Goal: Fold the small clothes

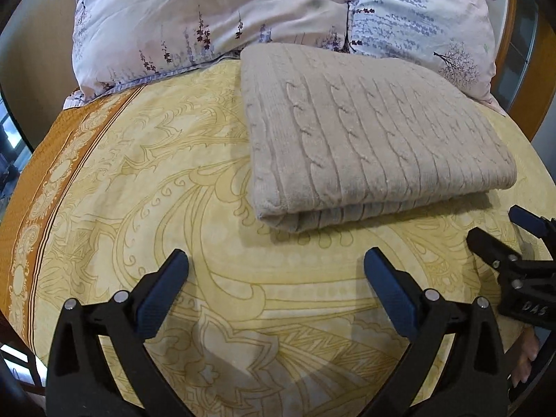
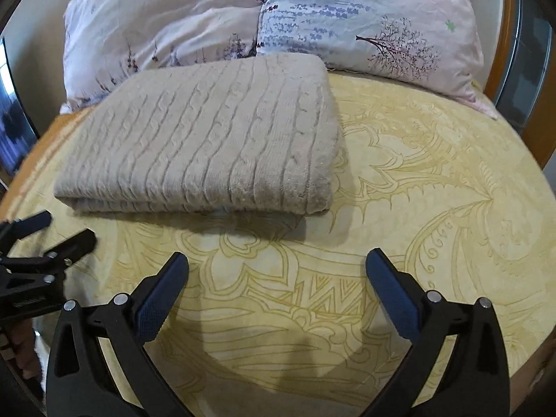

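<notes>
Bedspread (image 1: 156, 180), yellow, patterned: broad bare stretch nearest the cameras. Pillows (image 1: 208, 17) along far edge. Sweater (image 1: 365, 139), beige, folded, touching pillows. Left gripper (image 1: 276, 264) and right gripper (image 2: 277, 264): jaws wide apart, empty, short of sweater's near edge.

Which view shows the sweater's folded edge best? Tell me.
Left wrist: the sweater lies sharp, its stacked layers showing along the near edge. Right wrist shows the sweater blurred, the edge in shadow.

Black left tool (image 1: 276, 260) and right tool (image 2: 277, 260), blue ribbed pads, silver screws.
</notes>
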A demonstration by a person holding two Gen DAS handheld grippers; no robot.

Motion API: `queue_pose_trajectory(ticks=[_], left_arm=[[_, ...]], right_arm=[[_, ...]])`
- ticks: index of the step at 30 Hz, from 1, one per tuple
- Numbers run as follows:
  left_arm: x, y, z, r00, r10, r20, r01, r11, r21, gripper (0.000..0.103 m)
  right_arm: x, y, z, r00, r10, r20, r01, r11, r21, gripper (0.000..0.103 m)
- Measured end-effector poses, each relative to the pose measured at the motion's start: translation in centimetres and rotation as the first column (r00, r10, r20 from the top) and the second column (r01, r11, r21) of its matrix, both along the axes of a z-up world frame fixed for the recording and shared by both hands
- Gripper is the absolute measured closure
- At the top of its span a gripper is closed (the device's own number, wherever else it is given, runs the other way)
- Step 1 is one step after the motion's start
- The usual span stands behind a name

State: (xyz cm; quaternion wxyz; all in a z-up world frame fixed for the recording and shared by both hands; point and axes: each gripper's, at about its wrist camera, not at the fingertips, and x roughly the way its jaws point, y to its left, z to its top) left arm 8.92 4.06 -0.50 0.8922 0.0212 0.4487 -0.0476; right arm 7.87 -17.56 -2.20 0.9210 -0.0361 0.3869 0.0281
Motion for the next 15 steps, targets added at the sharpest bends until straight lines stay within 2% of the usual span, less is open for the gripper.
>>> queue_pose_trajectory(ticks=[15], left_arm=[[-0.15, -0.13, 0.02, 1.0, 0.001, 0.003, -0.001, 1.0, -0.004, 0.002]], right_arm=[[-0.24, 0.13, -0.23, 0.999, -0.022, 0.029, 0.022, 1.0, -0.003, 0.001]])
